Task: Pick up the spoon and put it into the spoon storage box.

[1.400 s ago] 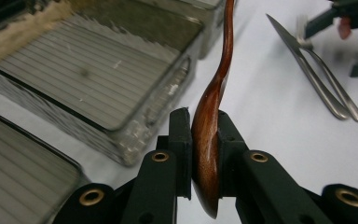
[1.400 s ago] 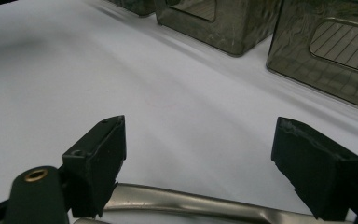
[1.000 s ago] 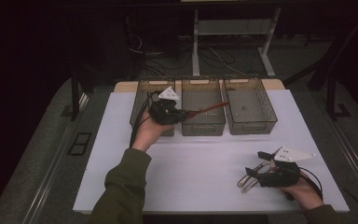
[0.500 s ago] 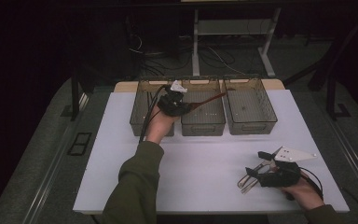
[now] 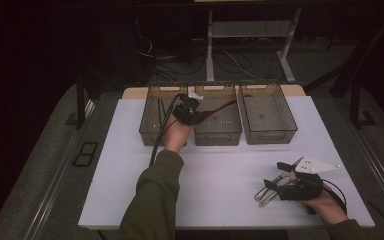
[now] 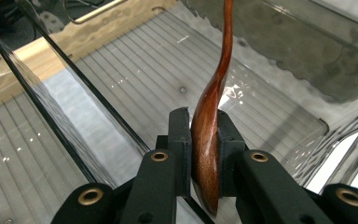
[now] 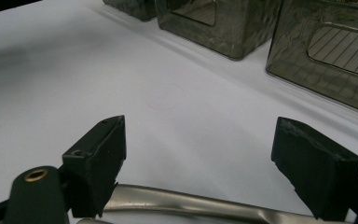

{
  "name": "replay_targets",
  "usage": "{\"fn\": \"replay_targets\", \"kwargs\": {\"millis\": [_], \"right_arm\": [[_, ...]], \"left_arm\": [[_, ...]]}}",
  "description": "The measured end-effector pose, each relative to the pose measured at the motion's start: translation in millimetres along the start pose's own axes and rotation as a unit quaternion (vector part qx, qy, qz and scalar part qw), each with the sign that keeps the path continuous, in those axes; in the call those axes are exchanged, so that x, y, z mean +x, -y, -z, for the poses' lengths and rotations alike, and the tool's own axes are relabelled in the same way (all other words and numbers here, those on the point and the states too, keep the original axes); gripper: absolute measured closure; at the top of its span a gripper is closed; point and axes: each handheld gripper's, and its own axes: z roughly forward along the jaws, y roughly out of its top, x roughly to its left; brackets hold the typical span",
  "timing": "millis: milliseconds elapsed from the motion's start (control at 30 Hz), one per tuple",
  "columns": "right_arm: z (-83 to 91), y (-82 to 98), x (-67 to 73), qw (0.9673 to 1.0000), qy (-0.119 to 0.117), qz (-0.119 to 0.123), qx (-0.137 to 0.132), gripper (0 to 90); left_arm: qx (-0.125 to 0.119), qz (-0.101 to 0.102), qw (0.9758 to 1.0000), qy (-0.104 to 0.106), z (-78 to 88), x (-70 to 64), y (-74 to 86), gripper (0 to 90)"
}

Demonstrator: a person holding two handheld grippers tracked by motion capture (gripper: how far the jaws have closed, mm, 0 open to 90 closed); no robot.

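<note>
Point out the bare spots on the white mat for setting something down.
Free: the middle of the white mat, between the three bins and its near edge. Crowded: by the right gripper over metal tongs, and the left sleeve.

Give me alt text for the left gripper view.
The left gripper is shut on a glossy brown wooden spoon, held on edge between its black jaws. Its handle stretches away above a clear ribbed bin, beside another bin.

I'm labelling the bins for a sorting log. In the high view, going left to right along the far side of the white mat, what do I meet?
Left bin → left hand-held gripper holding a wooden spoon over the middle bin → right bin.
</note>
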Motion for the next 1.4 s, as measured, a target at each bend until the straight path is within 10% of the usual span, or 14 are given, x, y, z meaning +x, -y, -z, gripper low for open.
{"fn": "replay_targets", "kwargs": {"millis": [800, 1400], "right_arm": [[-0.4, -0.9, 1.0, 1.0, -0.001, -0.001, 0.0, 17.2], [0.9, 0.4, -1.2, 1.0, 0.002, -0.001, 0.0, 17.2]], "left_arm": [[-0.064, -0.005, 0.9965, 0.054, 29.7, -7.9, 1.3, 50.5], [-0.104, -0.039, 0.9862, 0.123, 59.2, -43.6, 23.4, 35.6]]}}
